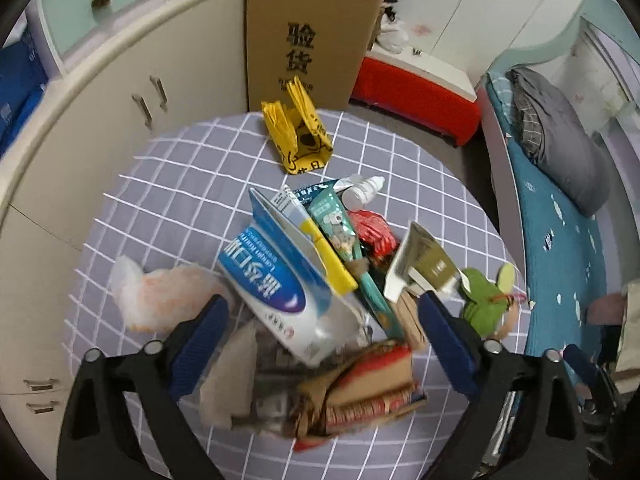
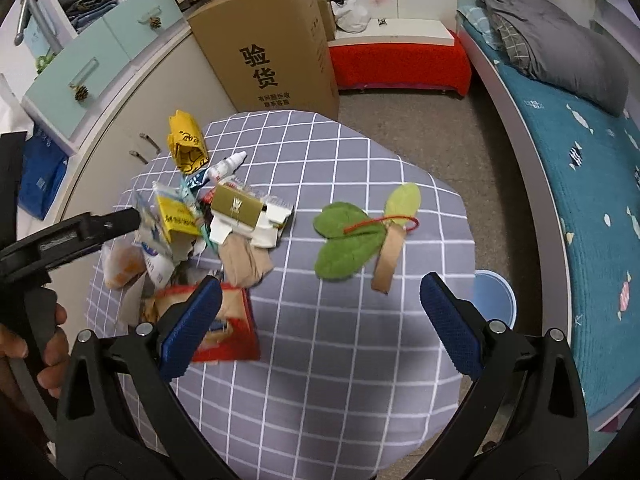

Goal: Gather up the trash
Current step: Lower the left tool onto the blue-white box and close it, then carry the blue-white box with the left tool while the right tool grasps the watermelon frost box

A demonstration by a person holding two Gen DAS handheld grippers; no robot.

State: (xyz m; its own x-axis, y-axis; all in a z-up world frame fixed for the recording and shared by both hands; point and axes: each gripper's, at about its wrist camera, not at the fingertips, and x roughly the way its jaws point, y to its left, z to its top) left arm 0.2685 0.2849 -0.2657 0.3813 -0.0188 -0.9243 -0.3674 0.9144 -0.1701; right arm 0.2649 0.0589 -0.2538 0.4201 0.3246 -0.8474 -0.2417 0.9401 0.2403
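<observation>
Both my grippers hover over the littered counter, jaws spread.

My left gripper (image 1: 324, 328) holds nothing; the heap of mixed wrappers and cartons (image 1: 320, 280) lies between and just ahead of its jaws on the grey checked cloth-covered counter (image 1: 192, 184). My right gripper (image 2: 320, 320) is spread too (nothing held), the green felt leaf-shaped scrap (image 2: 344, 240) ahead of its jaws, the round blue plastic bin (image 2: 494, 296) beside its right jaw.
</observation>
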